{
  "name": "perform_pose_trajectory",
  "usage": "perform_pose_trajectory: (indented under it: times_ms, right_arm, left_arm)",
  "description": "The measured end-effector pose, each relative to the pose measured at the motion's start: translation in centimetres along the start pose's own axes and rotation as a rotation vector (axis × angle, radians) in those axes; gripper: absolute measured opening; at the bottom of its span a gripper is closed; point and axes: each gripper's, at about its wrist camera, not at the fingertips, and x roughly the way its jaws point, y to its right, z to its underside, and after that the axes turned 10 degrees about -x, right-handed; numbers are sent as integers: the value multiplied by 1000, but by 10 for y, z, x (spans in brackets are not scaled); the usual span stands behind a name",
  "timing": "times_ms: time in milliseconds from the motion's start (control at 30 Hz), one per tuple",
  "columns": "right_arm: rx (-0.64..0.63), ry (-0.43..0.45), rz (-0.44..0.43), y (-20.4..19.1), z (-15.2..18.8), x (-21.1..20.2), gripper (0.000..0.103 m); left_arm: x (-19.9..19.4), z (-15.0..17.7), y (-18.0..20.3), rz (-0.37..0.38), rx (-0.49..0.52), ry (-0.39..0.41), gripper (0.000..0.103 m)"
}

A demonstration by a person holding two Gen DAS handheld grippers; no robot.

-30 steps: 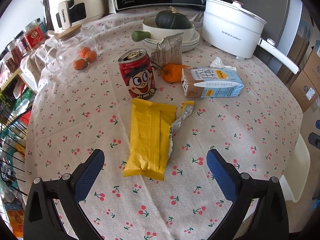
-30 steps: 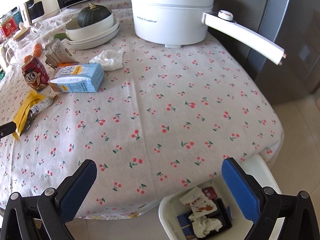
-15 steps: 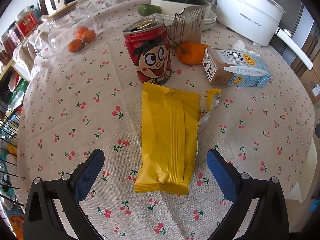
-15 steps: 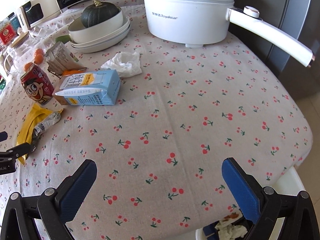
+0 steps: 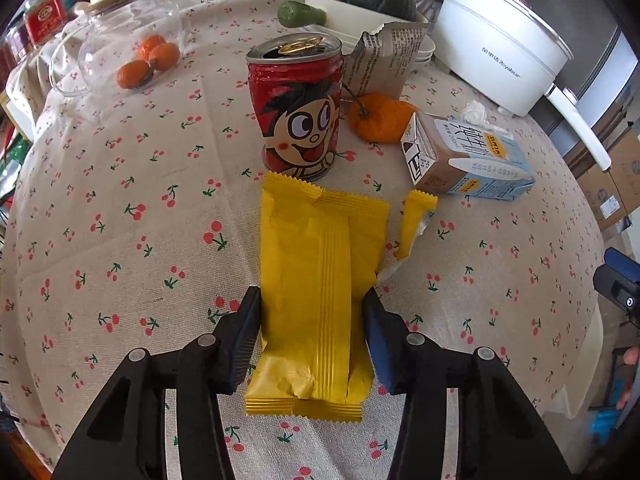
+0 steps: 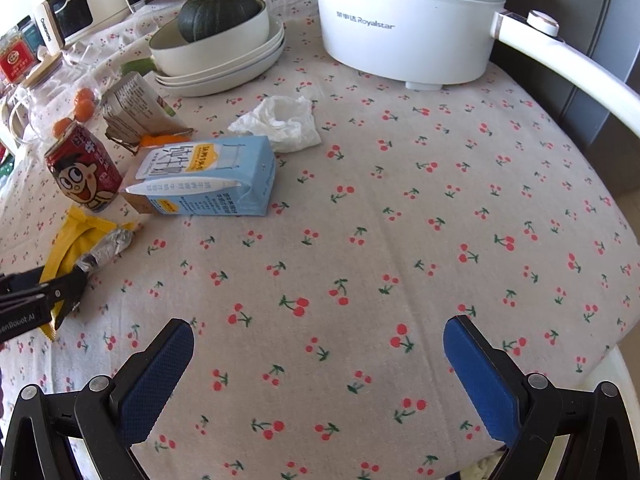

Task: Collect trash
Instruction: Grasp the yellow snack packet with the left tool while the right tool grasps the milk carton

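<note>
Since half a second ago our left tongs (image 5: 312, 316) have closed in from wide apart, and their blue pads now press both long edges of the yellow wrapper (image 5: 320, 292); our right tongs (image 6: 316, 364) have moved further in over the counter (image 6: 440, 220), their jaws spread wide with nothing between them.

Nearest to us, the wrapper lies flat on the cherry-print cloth, its crimped near end sticking out toward us past the pads. It is a long, flattened yellow packet with a ribbed seam running down its middle and zigzag-cut ends. A torn yellow strip with foil lining (image 5: 414, 224) lies just beside its right edge.

Touching or almost touching the wrapper's far end stands a red can (image 5: 298, 108) with a cartoon face, its tab lifted. To the right of the can, a blue milk carton (image 5: 468, 160) lies on its side, with an orange (image 5: 380, 116) and a torn paper packet (image 5: 384, 60) just behind. A crumpled tissue (image 6: 280, 122) sits past the carton.

Open cloth stretches to the right of the carton, out to the counter's rounded edge, where the rim of a white bin (image 6: 612, 372) shows below. At the far side stand stacked bowls holding a dark squash (image 6: 218, 14) and a white electric pot (image 6: 408, 20).
</note>
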Motion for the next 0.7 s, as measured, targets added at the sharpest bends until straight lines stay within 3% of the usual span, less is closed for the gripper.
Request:
perform_pose_trajectory:
  times_ms: [267, 533, 700]
  right_arm:
    - [-46, -12, -7, -31, -46, 15, 103]
    - [58, -39, -110, -66, -82, 50, 103]
    - [97, -69, -95, -72, -98, 71, 103]
  left_arm:
    - [-33, 1, -26, -16, -28, 28, 46]
    - [-58, -2, -61, 29, -128, 56, 47]
    - [-60, -2, -74, 45, -152, 51, 46]
